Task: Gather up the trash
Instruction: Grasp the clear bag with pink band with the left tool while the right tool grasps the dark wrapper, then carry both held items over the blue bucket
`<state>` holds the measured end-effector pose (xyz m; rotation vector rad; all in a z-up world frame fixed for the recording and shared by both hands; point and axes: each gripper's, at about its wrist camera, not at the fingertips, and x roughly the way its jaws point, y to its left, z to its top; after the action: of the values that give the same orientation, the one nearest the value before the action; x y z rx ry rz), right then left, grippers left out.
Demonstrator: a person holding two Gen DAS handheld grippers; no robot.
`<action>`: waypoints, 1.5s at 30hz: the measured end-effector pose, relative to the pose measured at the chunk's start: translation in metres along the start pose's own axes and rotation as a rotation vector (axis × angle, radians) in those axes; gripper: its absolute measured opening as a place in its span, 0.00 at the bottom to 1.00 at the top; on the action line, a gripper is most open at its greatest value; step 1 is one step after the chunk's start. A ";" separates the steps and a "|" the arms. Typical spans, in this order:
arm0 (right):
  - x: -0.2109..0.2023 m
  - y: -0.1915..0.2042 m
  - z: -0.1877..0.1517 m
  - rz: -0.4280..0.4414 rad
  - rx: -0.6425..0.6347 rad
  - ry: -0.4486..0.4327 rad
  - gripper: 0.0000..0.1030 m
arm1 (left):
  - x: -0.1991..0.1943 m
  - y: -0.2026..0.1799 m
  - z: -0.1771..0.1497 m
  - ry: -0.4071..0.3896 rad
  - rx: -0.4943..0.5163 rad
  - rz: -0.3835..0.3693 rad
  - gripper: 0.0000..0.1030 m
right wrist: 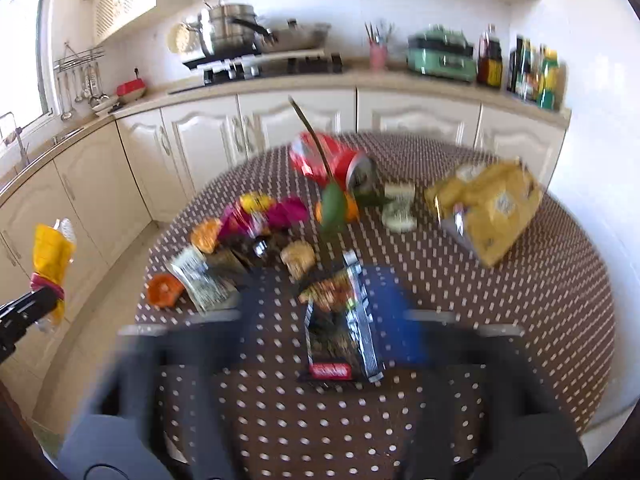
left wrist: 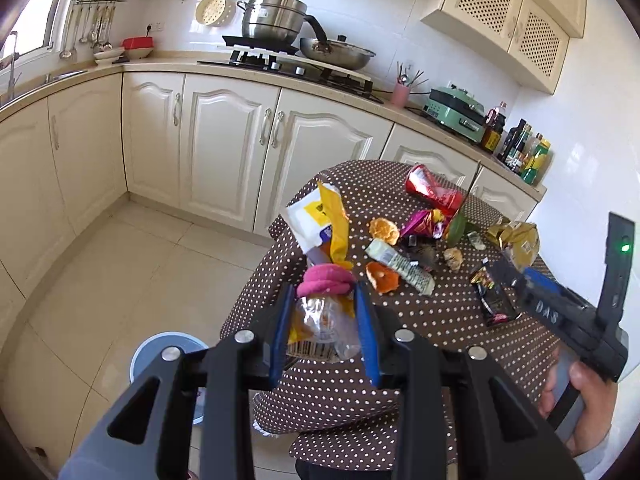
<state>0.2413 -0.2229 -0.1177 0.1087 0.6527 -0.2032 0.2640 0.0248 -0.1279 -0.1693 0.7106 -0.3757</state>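
My left gripper (left wrist: pixel 323 316) is shut on a bundle of trash (left wrist: pixel 324 240): yellow and white wrappers, clear plastic and a pink wad. It hangs past the table's left edge, above the floor. The right wrist view shows the same bundle (right wrist: pixel 50 264) at far left. My right gripper (right wrist: pixel 324 300) is blurred, with its jaws wide apart over the brown dotted table (right wrist: pixel 480 320). A dark snack packet (right wrist: pixel 340 340) lies flat on the cloth between its fingers, not pressed. In the left wrist view the right gripper (left wrist: pixel 516 276) reaches in beside that packet (left wrist: pixel 492 296).
More trash lies on the table: a crushed red can (left wrist: pixel 434 190), orange peels (left wrist: pixel 384 232), a purple wrapper (left wrist: pixel 424 222), a white-green wrapper (left wrist: pixel 400 266), a gold bag (left wrist: pixel 516 238) and a green leaf (left wrist: pixel 456 228). A blue bin (left wrist: pixel 168 356) stands on the floor below left. Cabinets line the walls.
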 end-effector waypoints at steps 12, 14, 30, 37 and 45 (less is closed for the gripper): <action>0.041 0.009 -0.014 0.022 -0.102 0.173 0.26 | 0.018 -0.008 -0.007 0.044 0.008 -0.010 0.29; 0.038 0.007 -0.016 0.040 -0.084 0.155 0.25 | 0.018 -0.009 -0.008 0.044 0.009 -0.010 0.29; 0.005 0.143 -0.029 0.378 -0.222 0.067 0.25 | 0.012 0.068 -0.027 0.064 -0.093 0.069 0.29; 0.068 0.237 -0.069 0.480 -0.318 0.215 0.25 | 0.028 0.144 -0.057 0.135 -0.194 0.161 0.29; 0.151 0.309 -0.113 0.502 -0.381 0.366 0.25 | 0.088 0.234 -0.092 0.278 -0.319 0.249 0.29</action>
<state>0.3604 0.0734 -0.2884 -0.0613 0.9937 0.4346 0.3295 0.2034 -0.3148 -0.3307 1.0527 -0.0441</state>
